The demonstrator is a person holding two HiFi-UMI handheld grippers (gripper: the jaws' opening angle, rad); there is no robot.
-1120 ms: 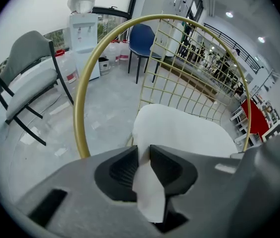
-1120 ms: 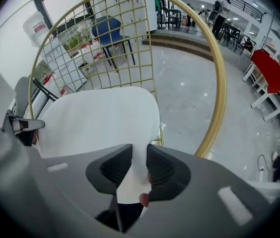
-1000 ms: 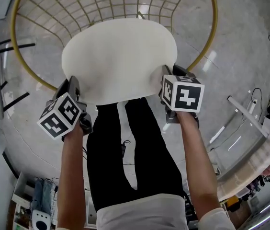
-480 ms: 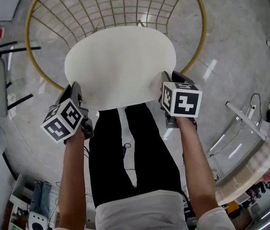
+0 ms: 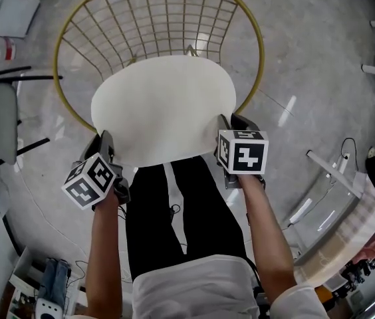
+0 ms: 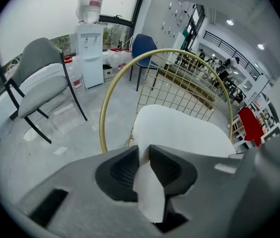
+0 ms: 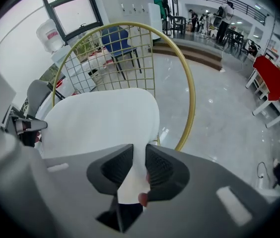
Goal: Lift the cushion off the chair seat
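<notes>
A round cream cushion (image 5: pixel 164 108) hangs in the air above the gold wire chair (image 5: pixel 167 18), held level by its near edge. My left gripper (image 5: pixel 108 153) is shut on the cushion's near-left rim, and a fold of the cushion (image 6: pixel 147 192) is pinched between its dark pads. My right gripper (image 5: pixel 224 133) is shut on the near-right rim, with the cushion's edge (image 7: pixel 132 180) squeezed between its pads. In the right gripper view the cushion (image 7: pixel 100 120) spreads out in front of the chair's gold hoop (image 7: pixel 189 98).
A grey chair with black legs (image 5: pixel 1 121) stands to the left, also visible as the grey chair (image 6: pixel 38 86) next to a water dispenser (image 6: pixel 90 48). A blue chair (image 7: pixel 117 41) stands behind the wire chair. White furniture (image 5: pixel 337 198) lies at the right on the glossy floor.
Both grippers have risen with the cushion. It now sits higher above the wire chair, and more of the chair's mesh shows beyond it.
</notes>
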